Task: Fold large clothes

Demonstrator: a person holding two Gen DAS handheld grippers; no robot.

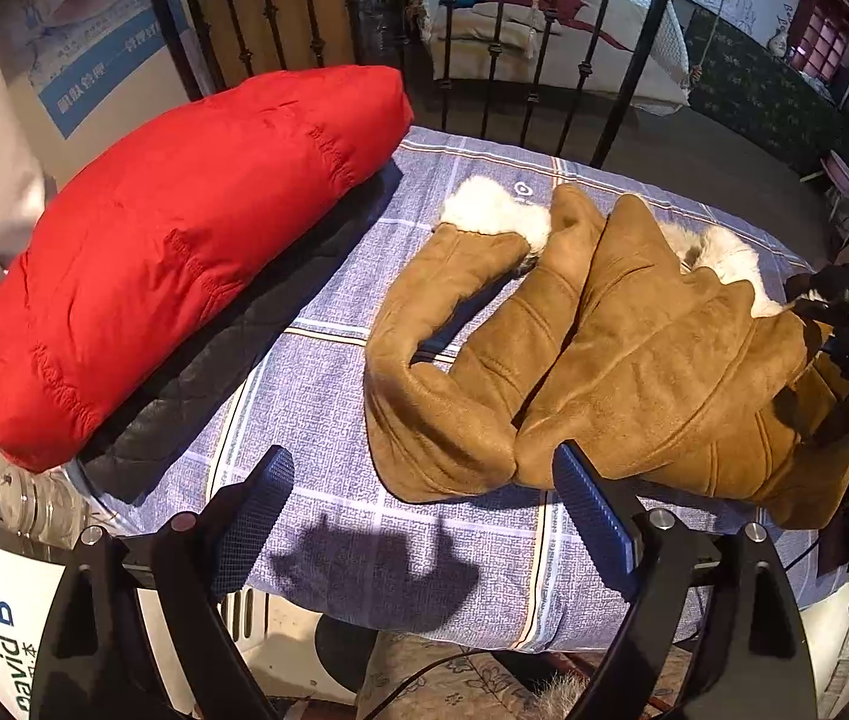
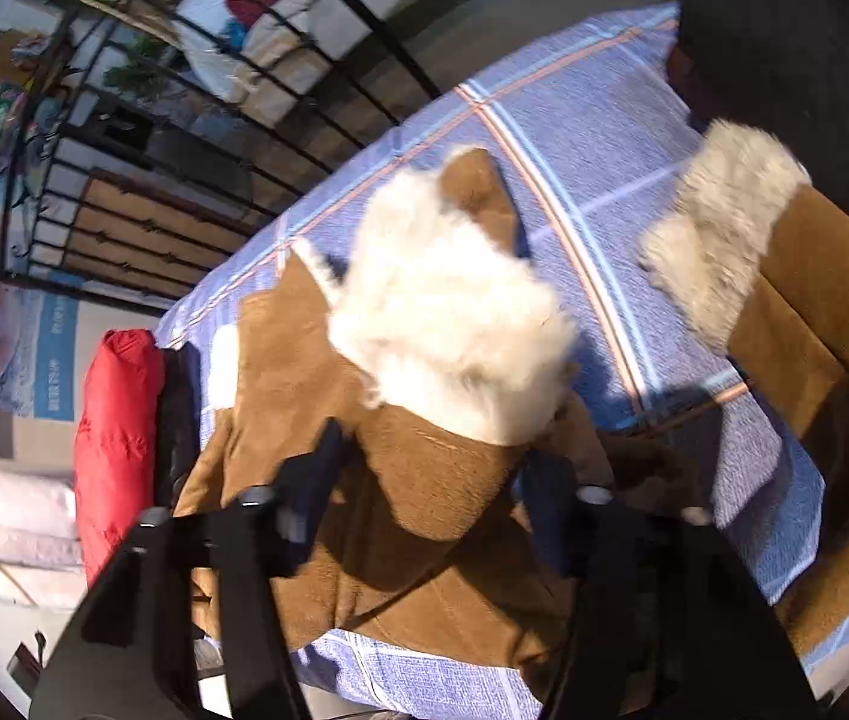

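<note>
The brown coat (image 1: 634, 360) is bunched on the worktop (image 1: 364, 540). The left tongs (image 1: 424, 516) are held spread and empty; the right tongs (image 2: 424, 516) are spread about coat fabric, contact unclear. The fur collar (image 2: 448, 324) should be laid flat before the sleeve (image 1: 442, 360) is folded across.

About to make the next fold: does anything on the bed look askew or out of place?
The brown coat lies bunched, one fur-cuffed sleeve bent across the checked sheet, not flat. The red jacket sits neatly folded on a dark quilted garment. Nothing spilled or damaged.
</note>
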